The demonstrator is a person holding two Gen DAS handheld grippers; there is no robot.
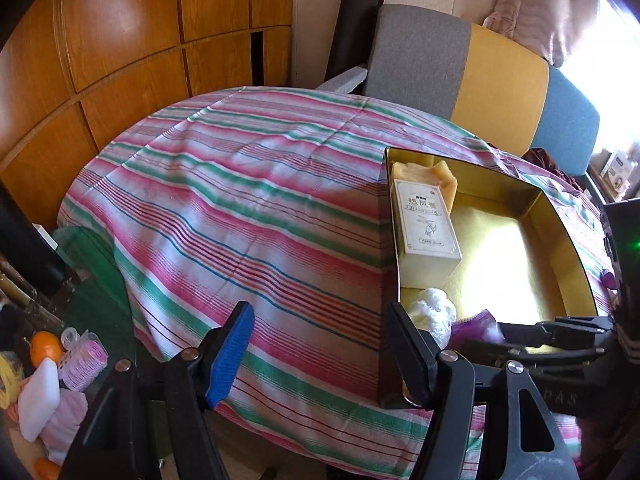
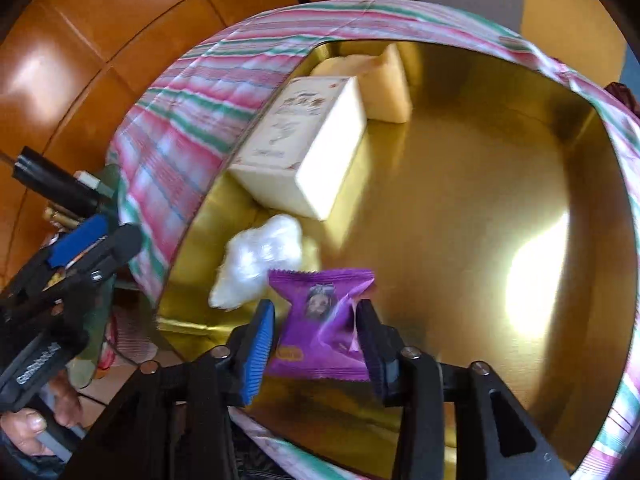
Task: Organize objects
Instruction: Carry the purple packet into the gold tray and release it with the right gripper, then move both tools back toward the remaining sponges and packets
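A gold tin (image 2: 460, 184) sits open on the striped tablecloth (image 1: 240, 200). Inside lie a cream printed carton (image 2: 304, 148), a yellow block (image 2: 388, 88) and a crumpled white plastic bag (image 2: 260, 260). A purple snack packet (image 2: 324, 320) rests on the tin's floor beside the bag, between the fingers of my right gripper (image 2: 316, 344). The jaws stand slightly apart from it, with a thin gap at the blue left pad. My left gripper (image 1: 320, 348) hovers open and holds nothing at the tin's near left corner (image 1: 390, 360). The left wrist view also shows the packet (image 1: 476, 326) and the right gripper (image 1: 560, 332).
Low at the left, off the cloth, lie an orange (image 1: 46, 346), pink hair rollers (image 1: 82, 360) and a white sponge (image 1: 38, 396). A grey, yellow and blue chair back (image 1: 500, 80) stands behind the table. Wooden cabinet doors (image 1: 120, 40) fill the back left.
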